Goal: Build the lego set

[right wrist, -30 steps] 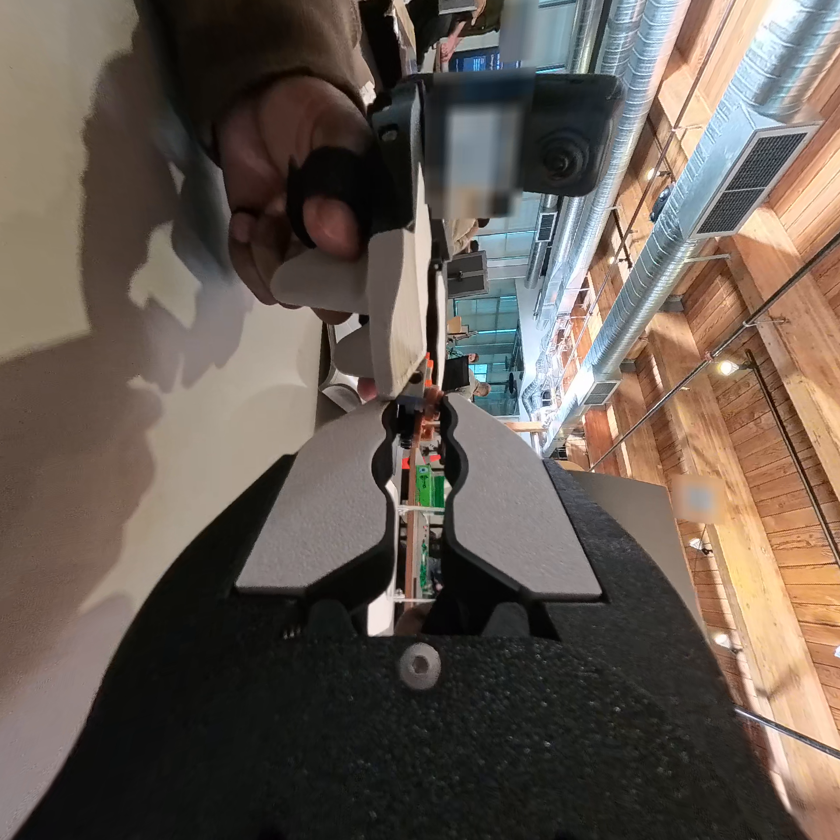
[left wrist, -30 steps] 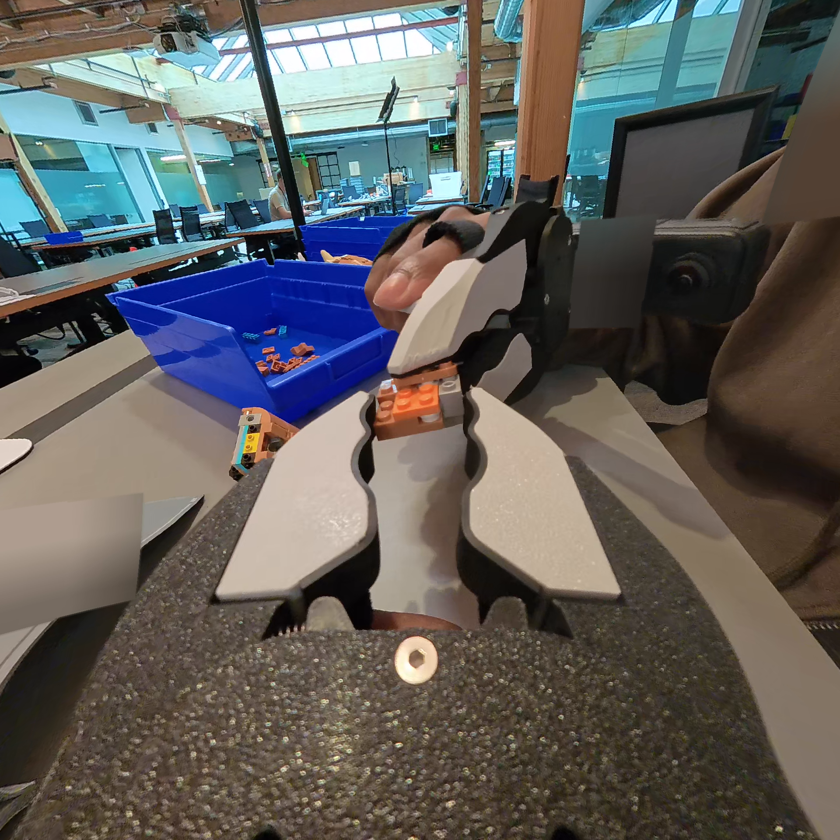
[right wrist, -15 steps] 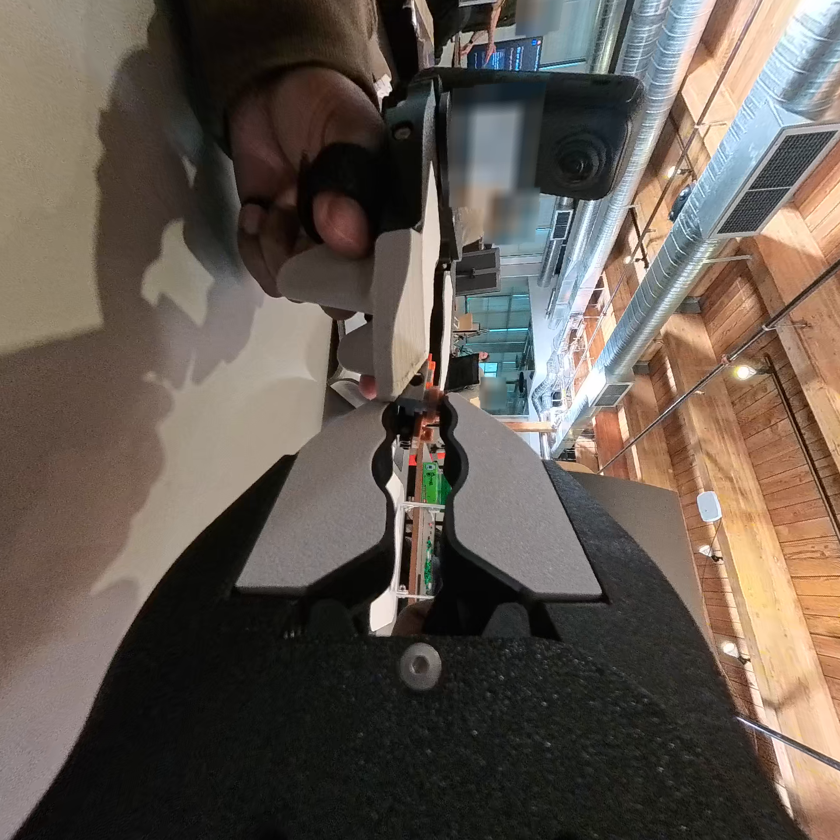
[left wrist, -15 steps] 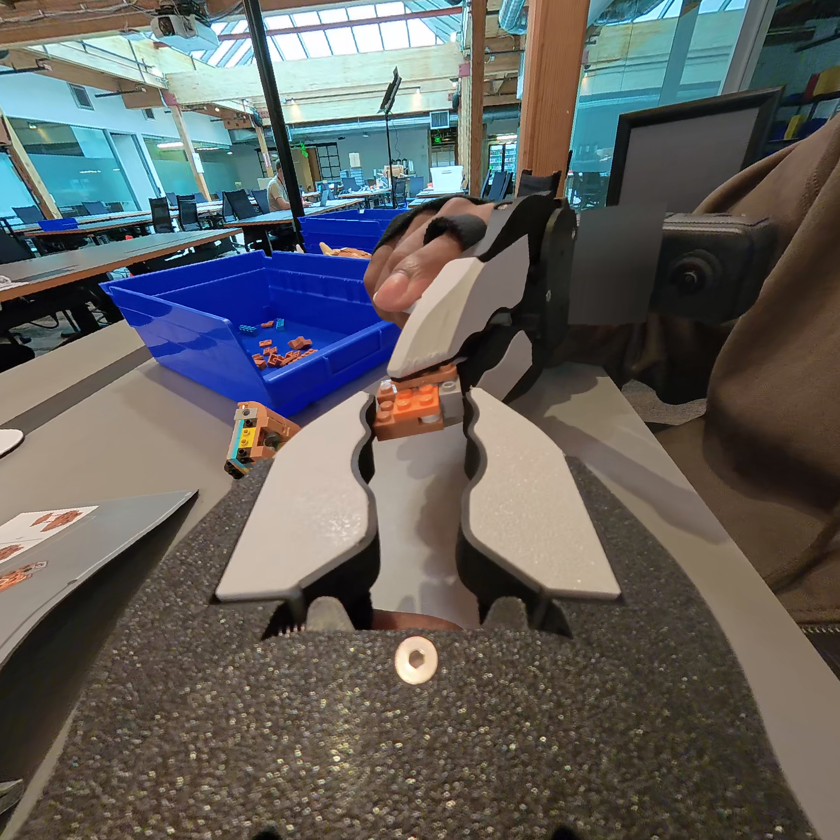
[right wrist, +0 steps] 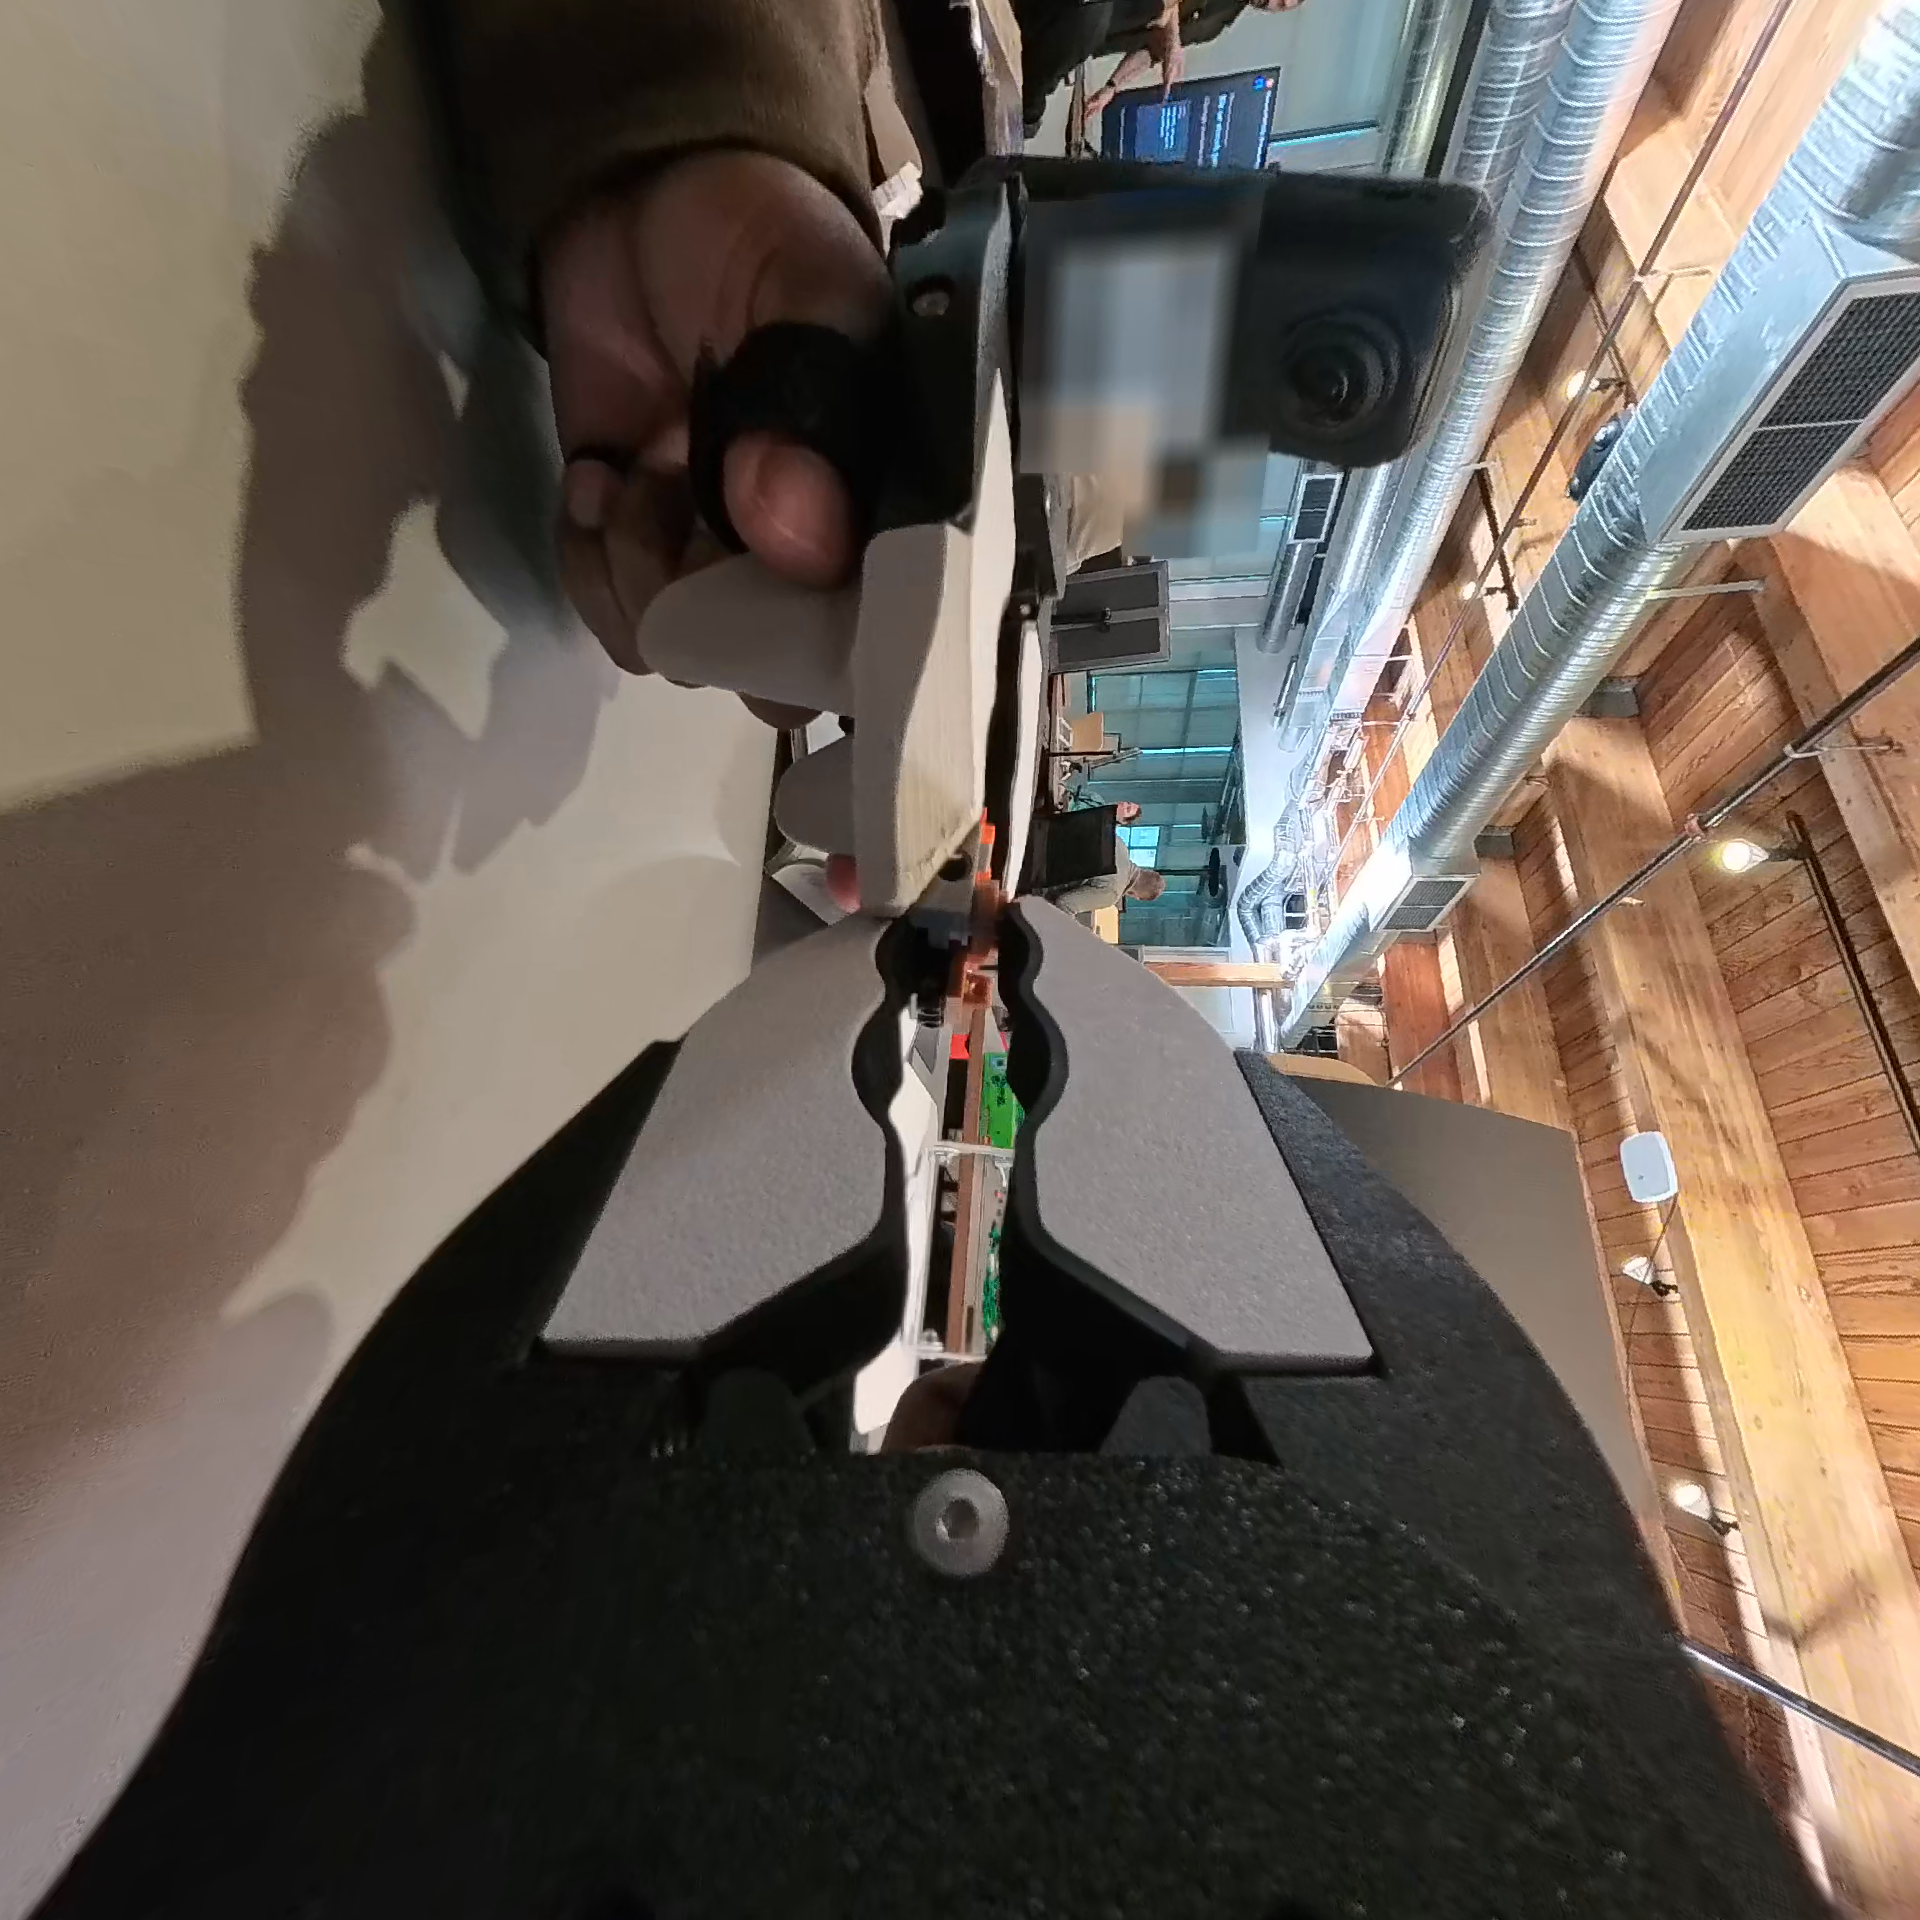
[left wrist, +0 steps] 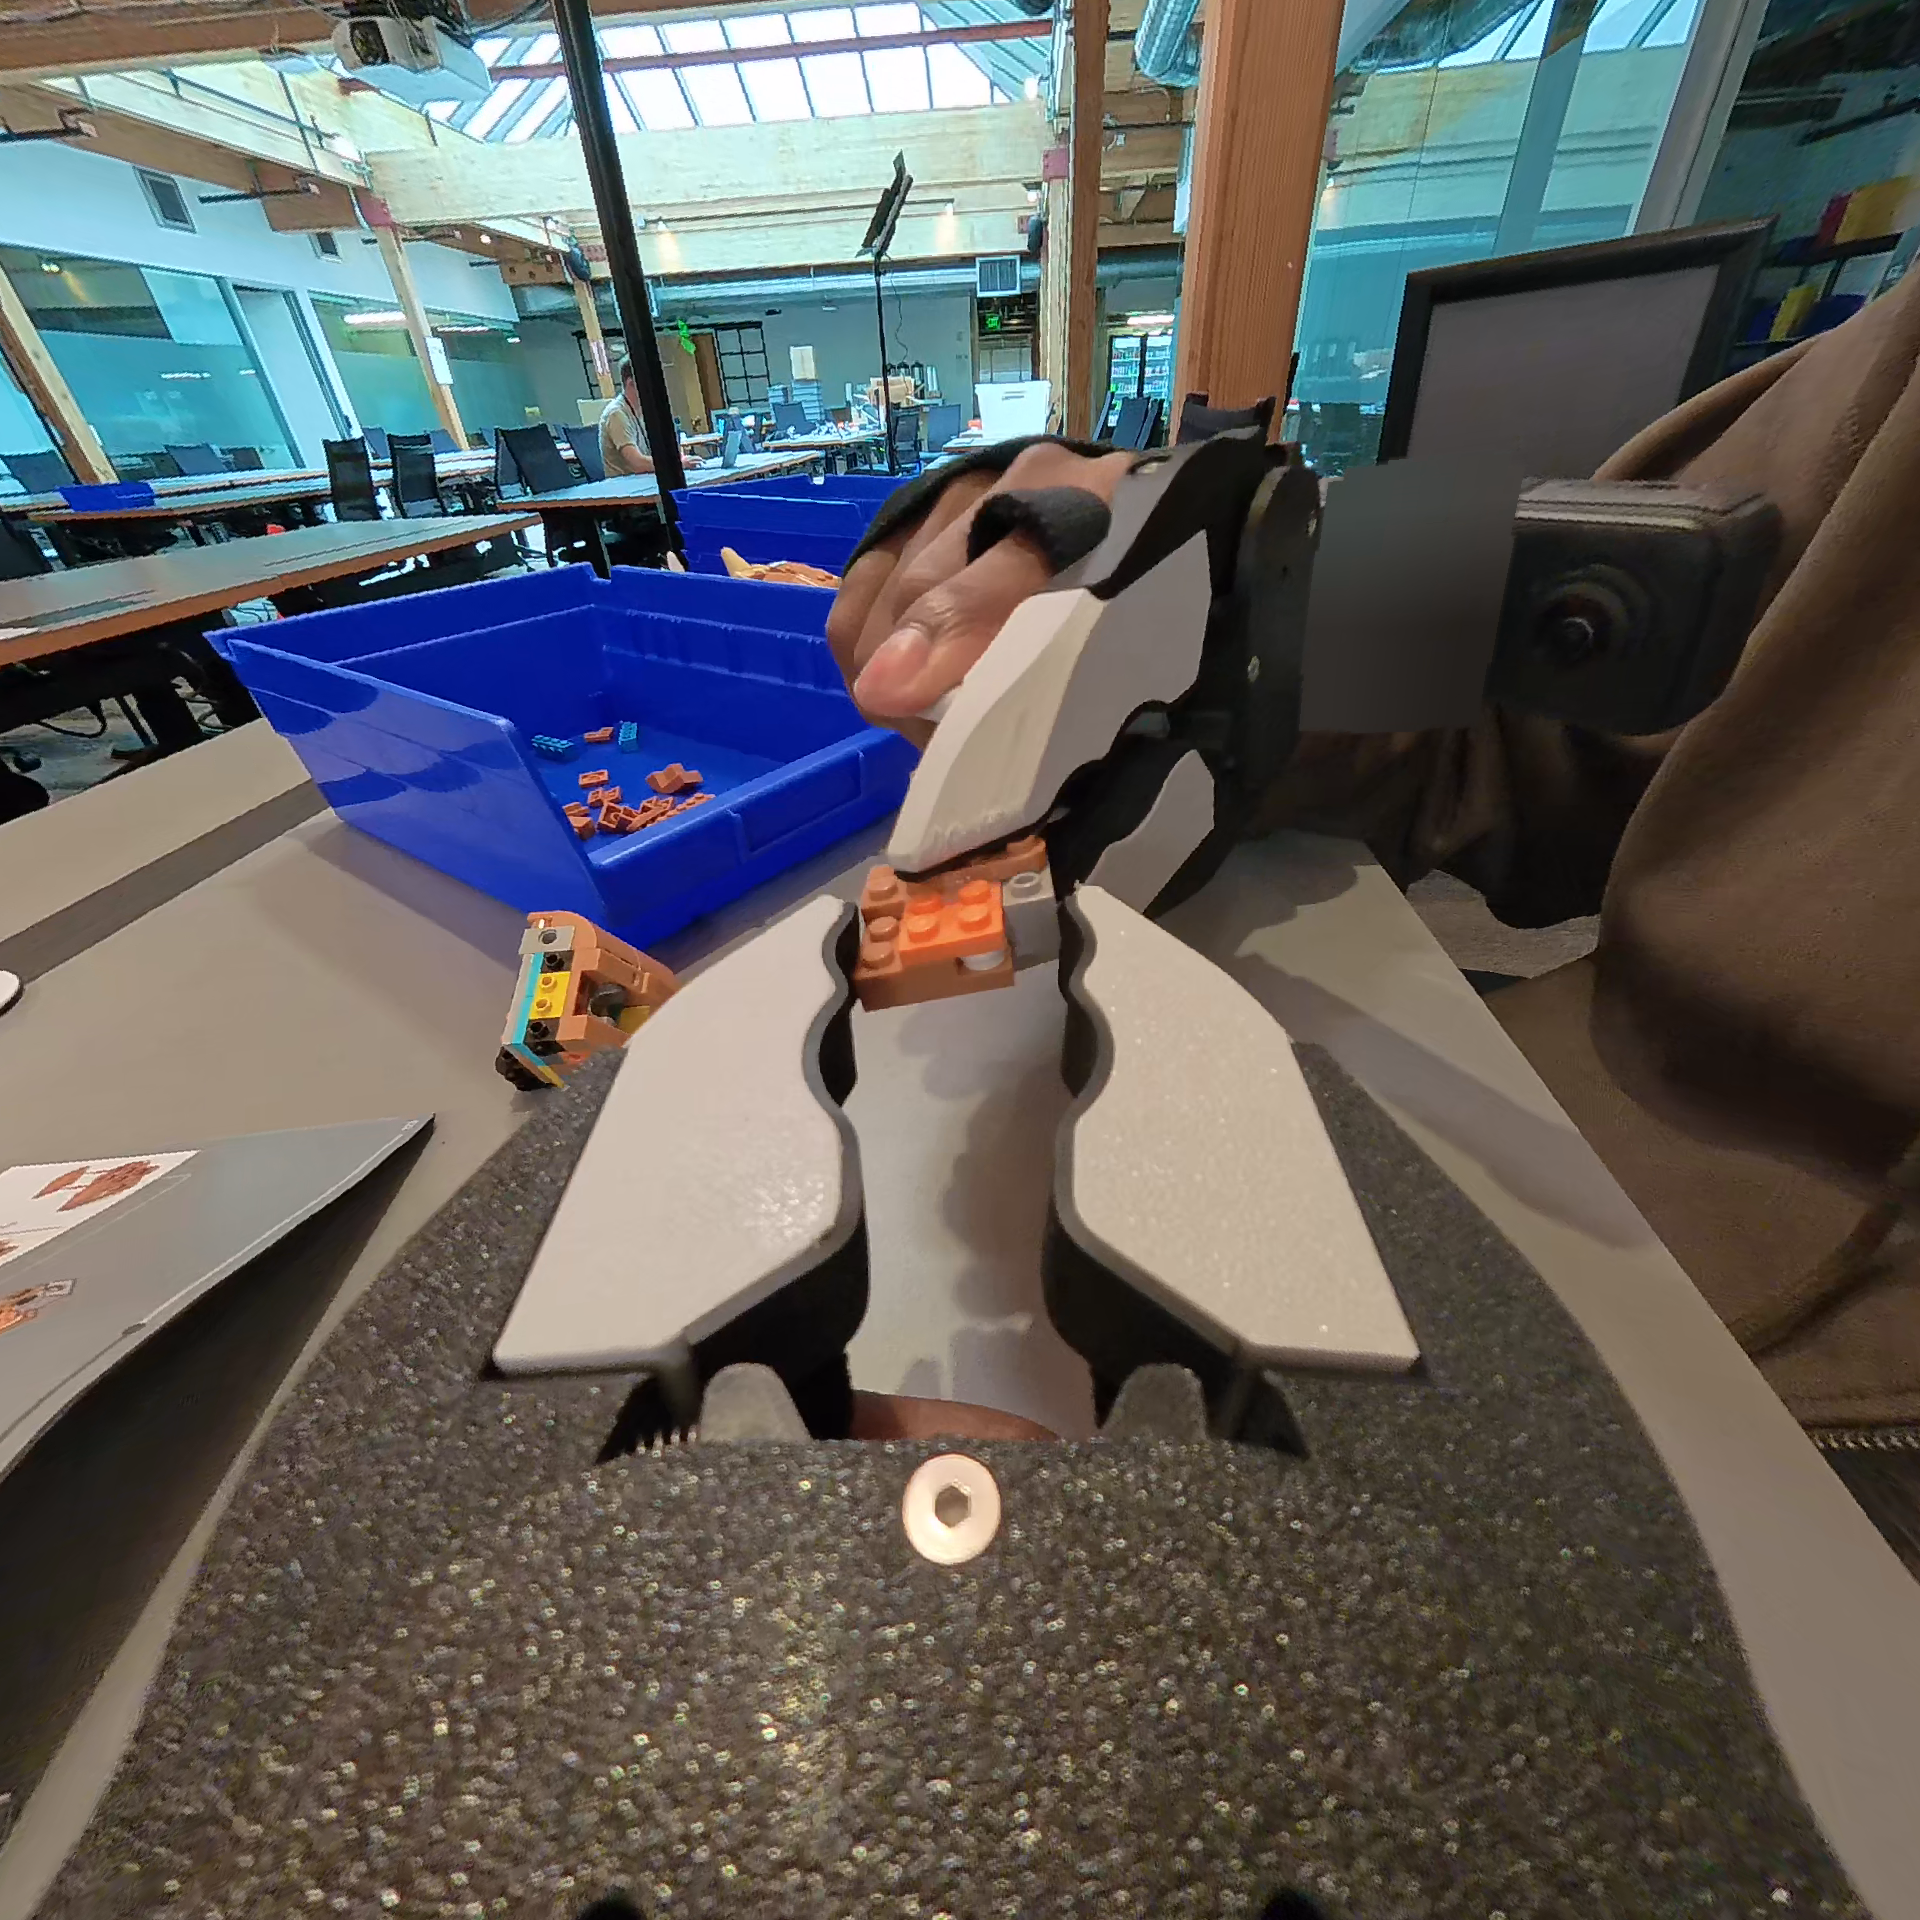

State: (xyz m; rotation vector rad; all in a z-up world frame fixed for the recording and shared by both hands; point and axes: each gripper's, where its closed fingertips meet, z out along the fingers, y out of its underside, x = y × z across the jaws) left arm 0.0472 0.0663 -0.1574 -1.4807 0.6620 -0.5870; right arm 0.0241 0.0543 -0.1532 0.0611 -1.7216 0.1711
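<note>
Up off the table [left wrist: 312, 987], the left gripper [left wrist: 956, 925] pinches an orange brick assembly [left wrist: 940, 935] at its sides — the right gripper [left wrist: 977, 831] clamps its top edge. One small built model [left wrist: 571, 992] lies just beside one blue bin [left wrist: 436, 758]; its loose bricks [left wrist: 623, 800] are too small to count.

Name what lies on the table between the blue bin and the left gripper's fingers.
A small brown lego build with yellow and teal bricks lies on its side between the blue bin and the left gripper, in the left wrist view.
</note>
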